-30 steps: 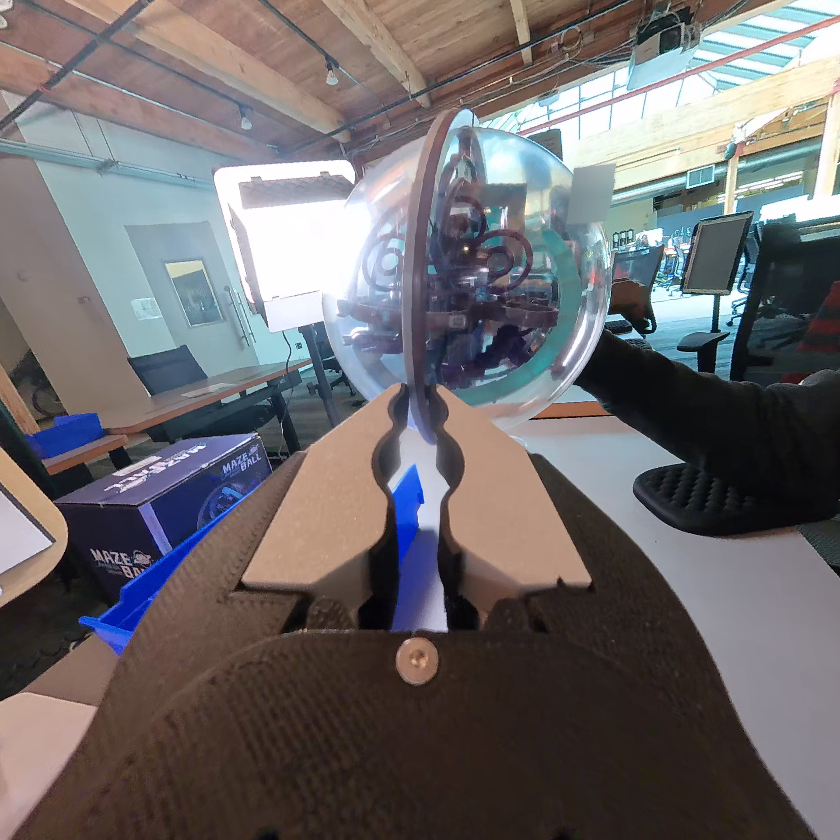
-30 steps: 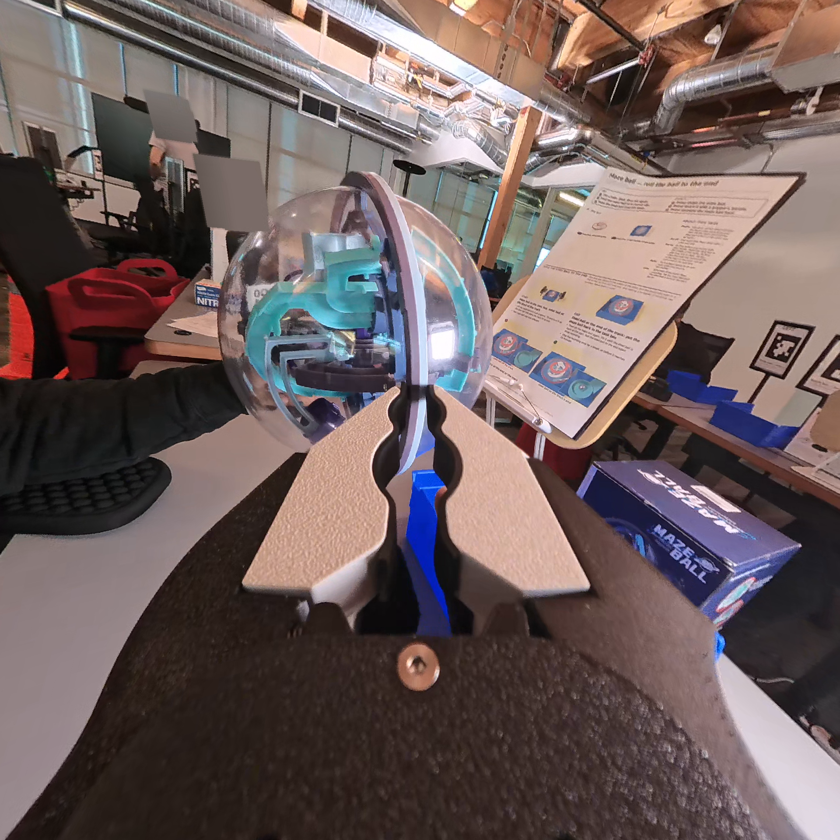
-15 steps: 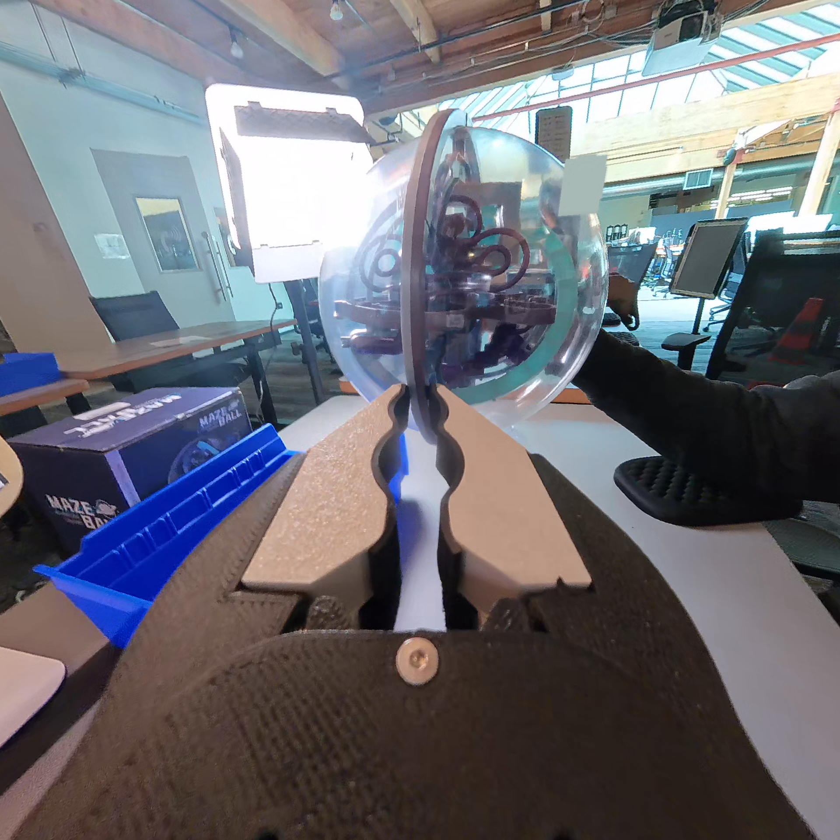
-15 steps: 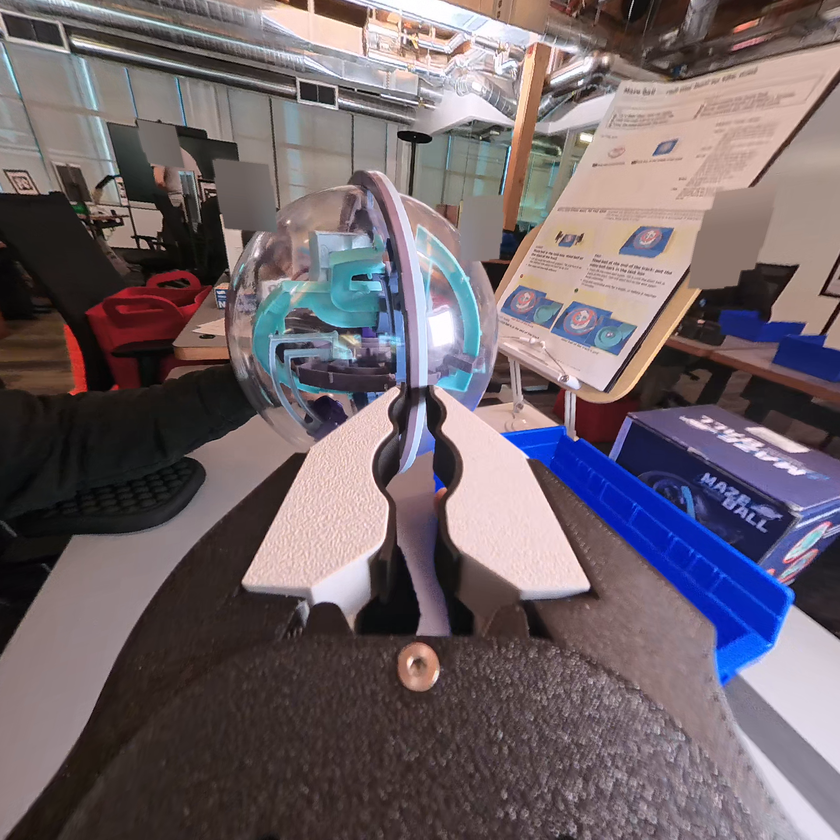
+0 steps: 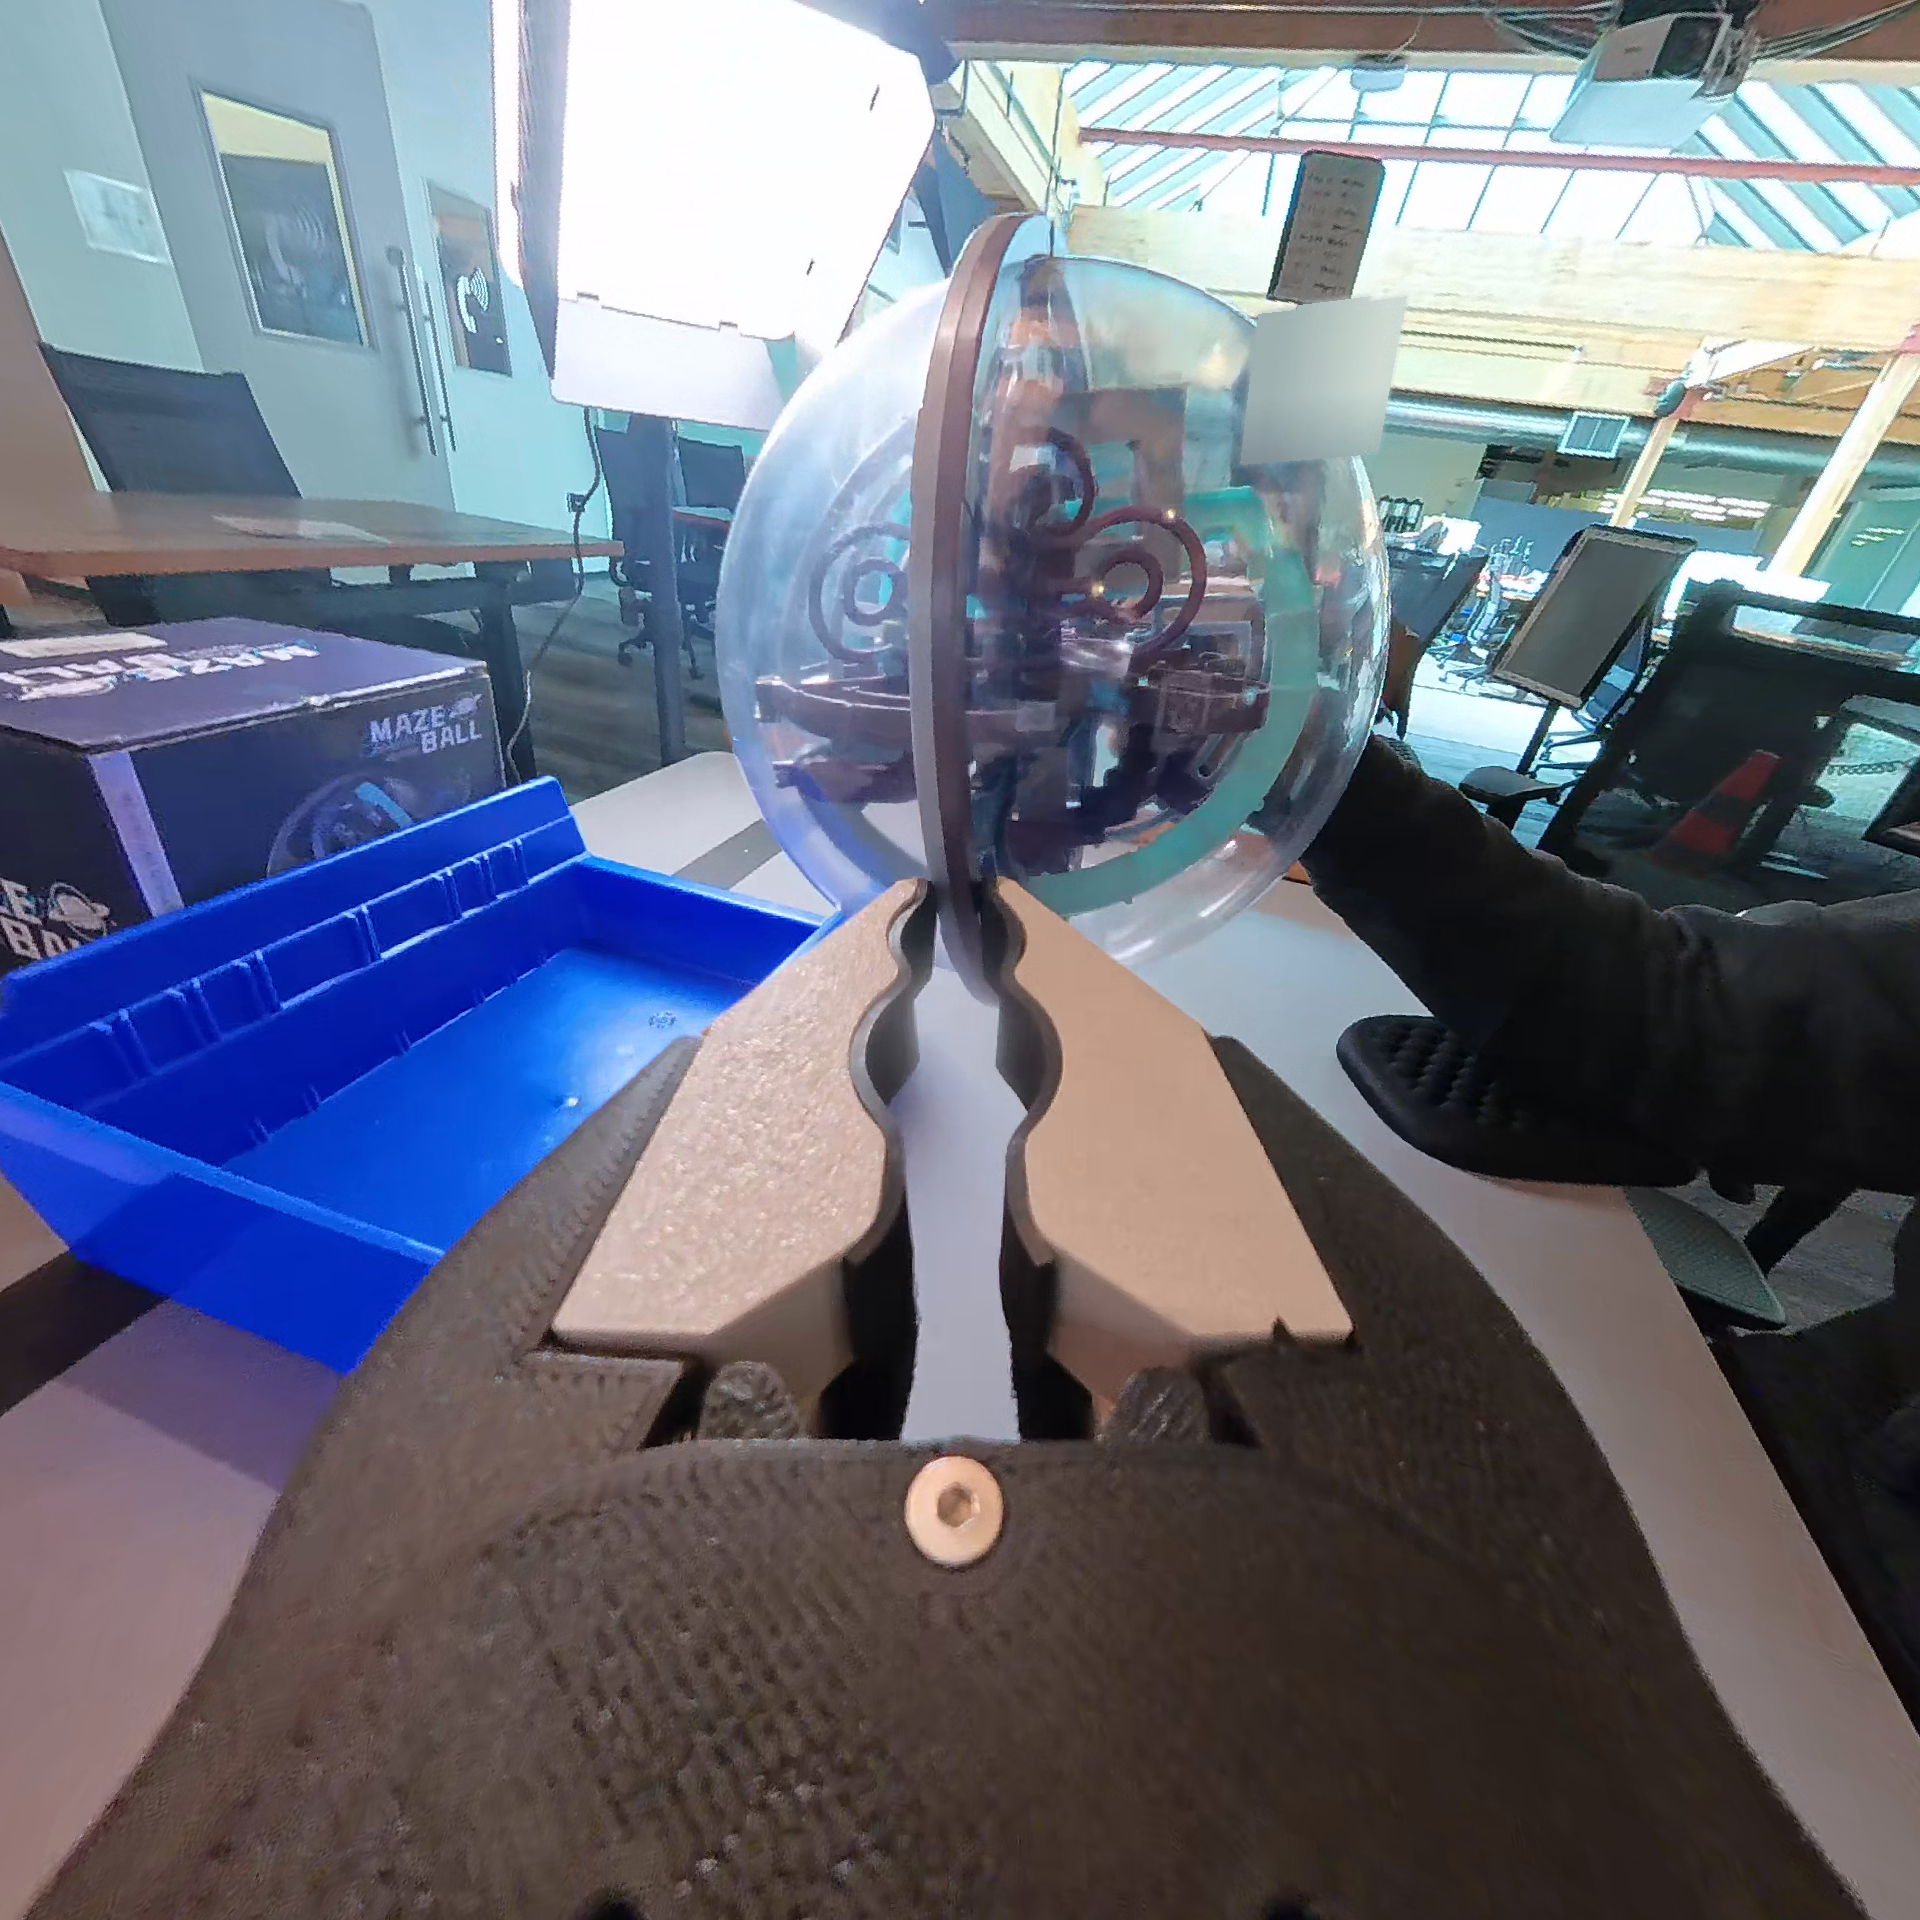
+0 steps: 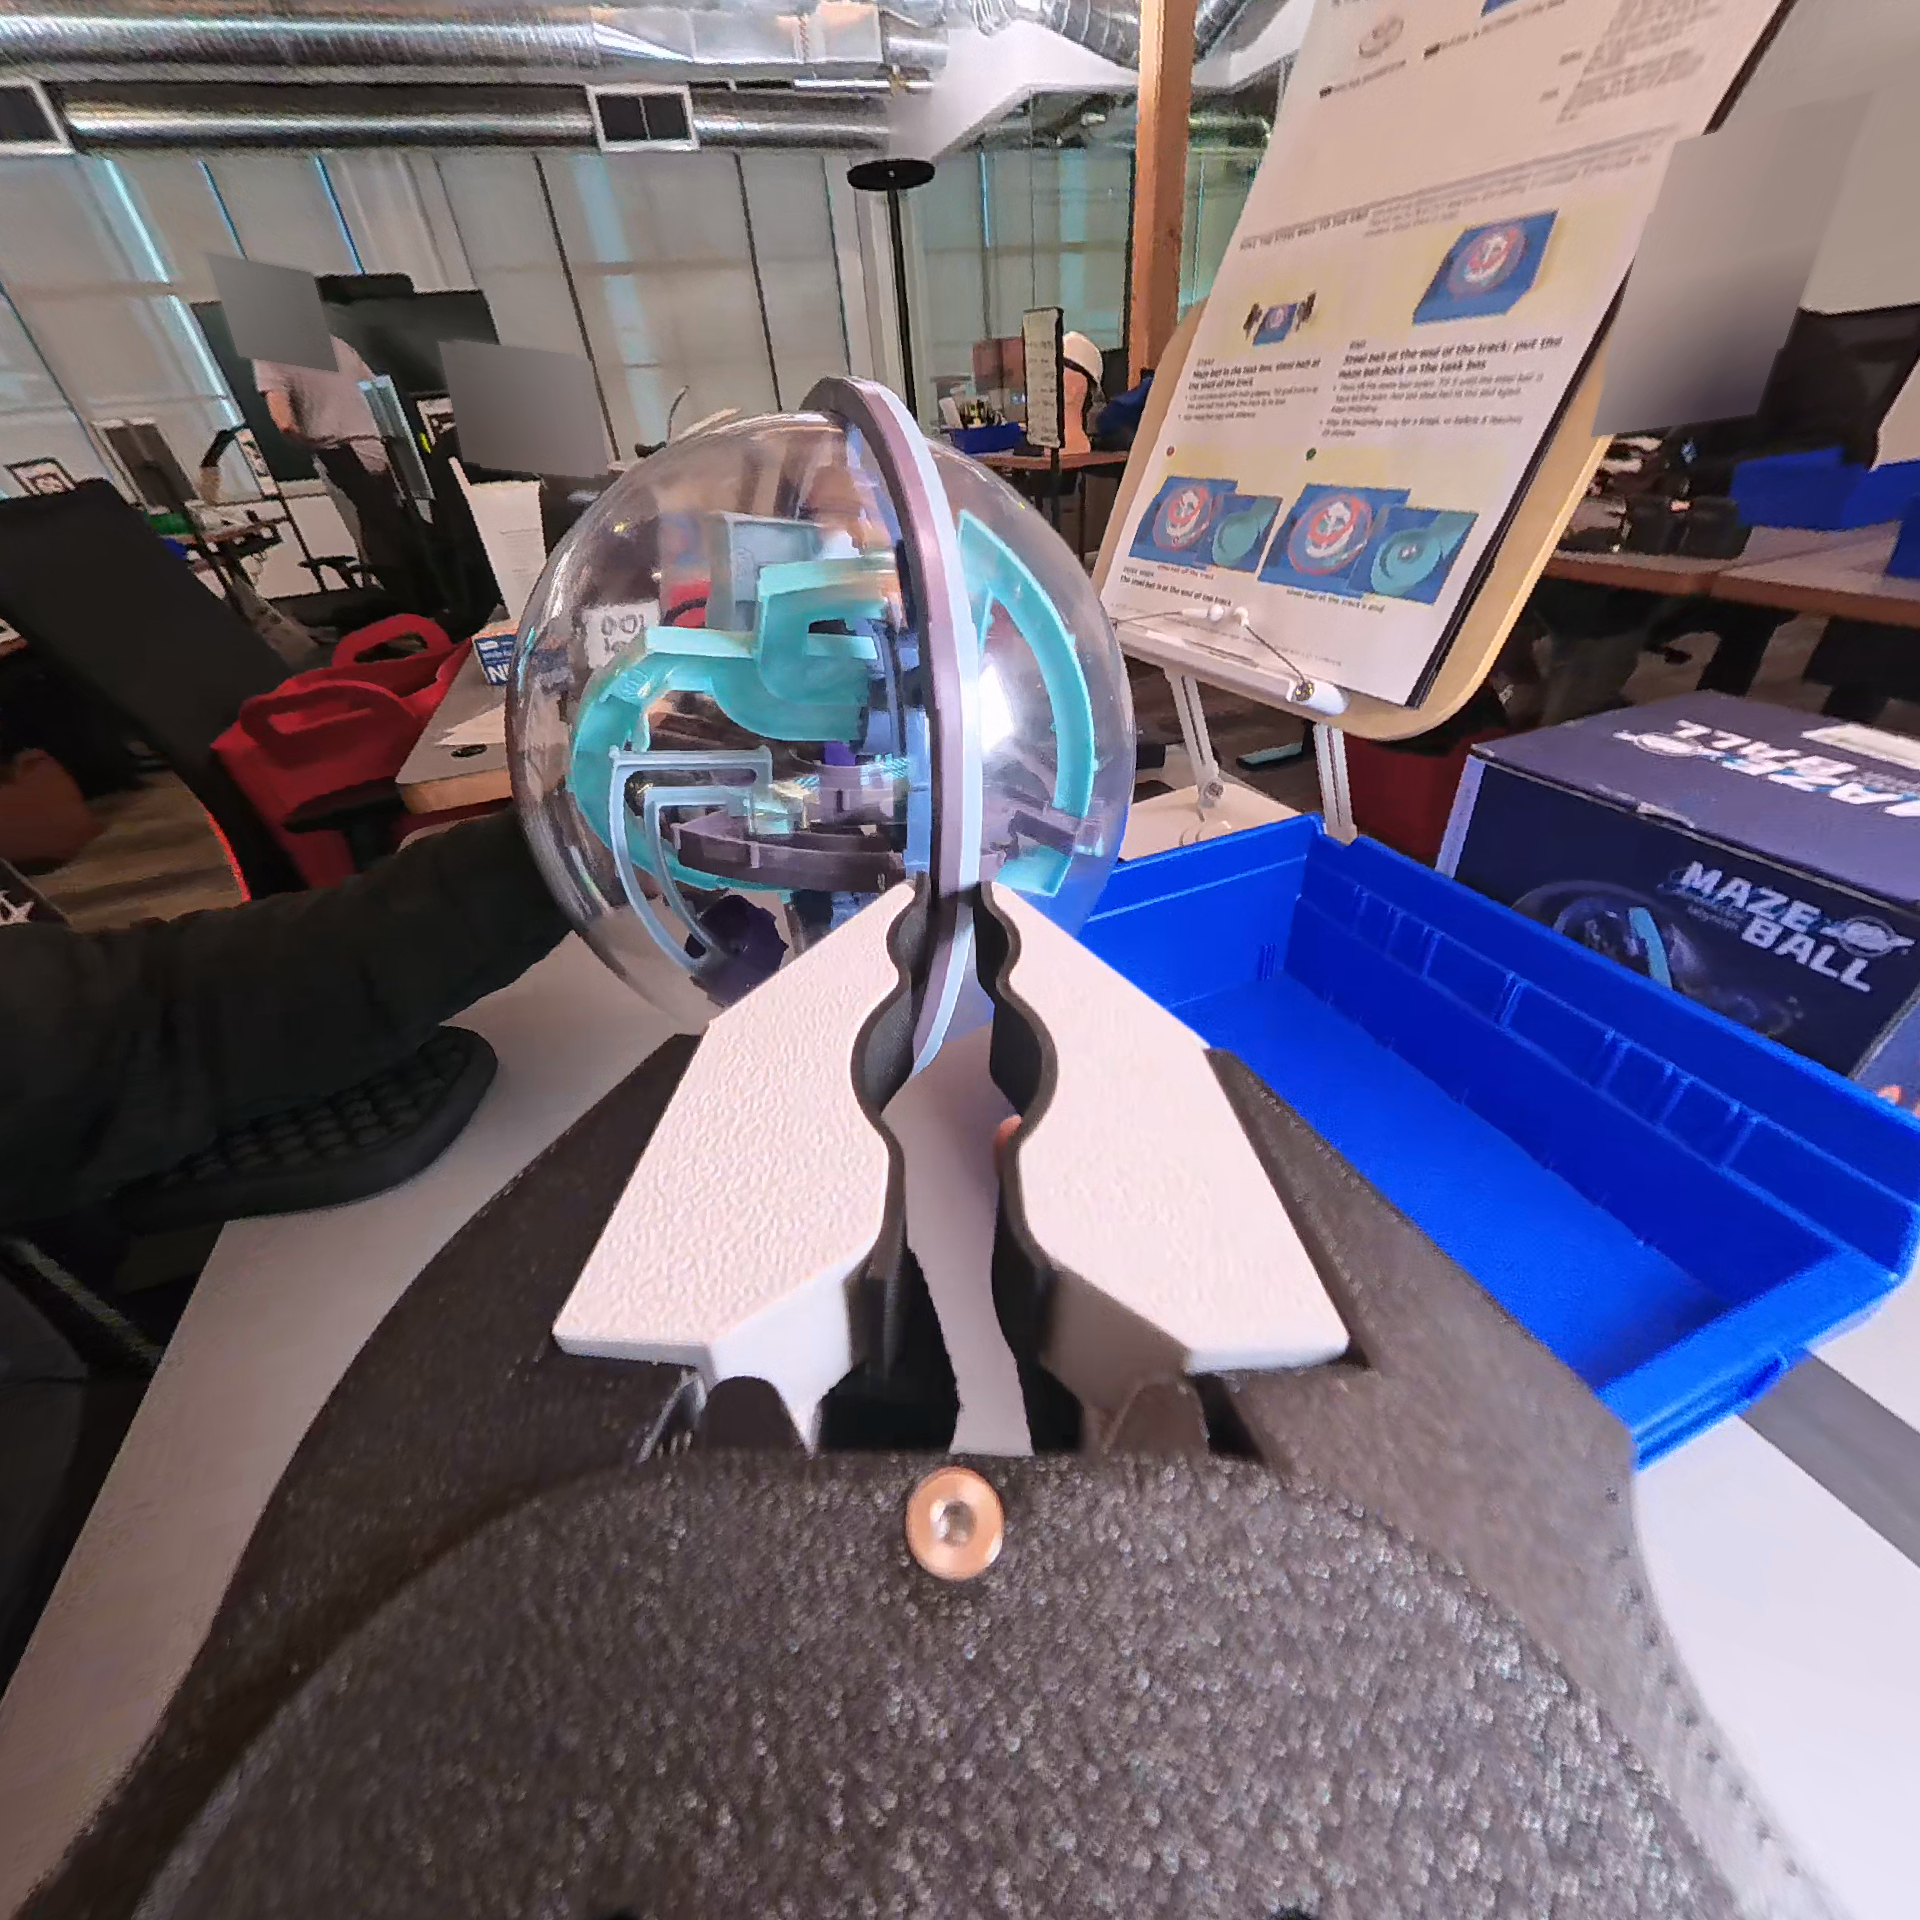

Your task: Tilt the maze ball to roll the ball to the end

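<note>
Both-sided, 2 grippers clamping maze ball (image 5: 1049,613) rim.

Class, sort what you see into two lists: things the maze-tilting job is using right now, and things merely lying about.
In use:
maze ball, clear, held up by its rim
left tongs, shut on the rim
right tongs, shut on the rim

Lying about:
blue bin, empty
maze box
instruction board on its stand
black wrist rest
</note>
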Motion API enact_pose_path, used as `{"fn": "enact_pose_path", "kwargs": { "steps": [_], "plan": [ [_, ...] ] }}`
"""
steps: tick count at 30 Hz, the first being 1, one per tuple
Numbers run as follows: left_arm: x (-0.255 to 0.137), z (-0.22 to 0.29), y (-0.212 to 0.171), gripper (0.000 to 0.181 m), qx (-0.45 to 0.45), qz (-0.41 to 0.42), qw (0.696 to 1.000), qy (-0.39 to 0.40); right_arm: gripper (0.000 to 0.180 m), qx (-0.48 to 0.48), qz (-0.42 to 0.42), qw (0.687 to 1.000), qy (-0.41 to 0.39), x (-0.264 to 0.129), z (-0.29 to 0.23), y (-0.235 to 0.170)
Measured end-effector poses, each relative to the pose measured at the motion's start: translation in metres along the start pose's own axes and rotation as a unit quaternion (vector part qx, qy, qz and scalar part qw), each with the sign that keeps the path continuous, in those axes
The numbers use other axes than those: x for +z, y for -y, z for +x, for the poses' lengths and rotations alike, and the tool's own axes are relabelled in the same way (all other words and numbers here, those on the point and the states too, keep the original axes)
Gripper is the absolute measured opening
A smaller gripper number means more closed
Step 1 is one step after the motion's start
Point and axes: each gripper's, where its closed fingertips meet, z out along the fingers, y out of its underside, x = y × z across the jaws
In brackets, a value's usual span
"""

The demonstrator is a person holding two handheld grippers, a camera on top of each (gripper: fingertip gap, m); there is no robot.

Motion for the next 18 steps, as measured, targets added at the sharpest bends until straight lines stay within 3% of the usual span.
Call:
{"fn": "enact_pose_path", "kwargs": {
  "steps": [18],
  "plan": [
    [-0.007, -0.013, -0.068, 0.007, -0.145, -0.062, 0.987, 0.001, 0.005, 0.109, -0.072, 0.991, -0.001, 0.014, 0.016, -0.067]
  ]
}}
